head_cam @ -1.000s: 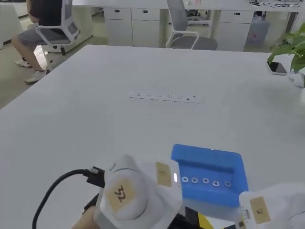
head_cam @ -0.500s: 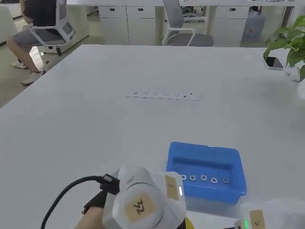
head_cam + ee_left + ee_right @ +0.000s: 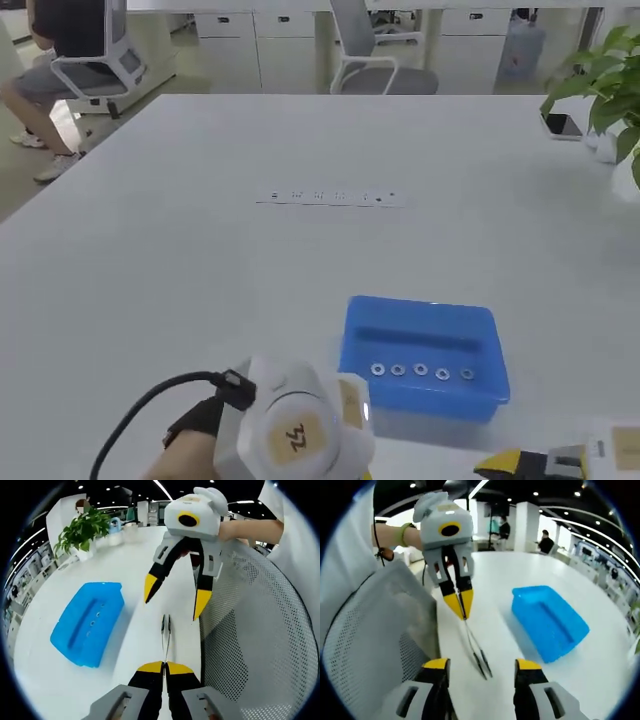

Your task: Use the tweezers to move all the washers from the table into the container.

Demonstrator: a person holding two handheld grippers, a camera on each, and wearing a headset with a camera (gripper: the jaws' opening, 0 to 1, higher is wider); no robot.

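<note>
A blue container [image 3: 420, 330] stands on the white table [image 3: 300, 250], with several washers [image 3: 420, 372] in a row inside it. My left gripper [image 3: 164, 666] is shut on a pair of thin metal tweezers [image 3: 165, 630] whose tips point forward over the table's near edge. In the right gripper view that left gripper [image 3: 462, 602] holds the tweezers [image 3: 477, 655] pointing toward my own jaws. My right gripper [image 3: 482, 665] is open and holds nothing; the left gripper view shows it [image 3: 175, 597] facing the tweezers' tips. The container [image 3: 87, 622] lies to the left there.
A grey mesh chair back [image 3: 250, 645] stands at the near table edge. A power strip [image 3: 325, 197] is set into the table's middle. A plant [image 3: 600, 60] and a phone [image 3: 560, 125] sit at the far right. Office chairs and a seated person are beyond the table.
Both grippers have drawn back toward the near edge, lower in the head view. The right gripper has slid almost out at bottom right. The container and washers stay put.
</note>
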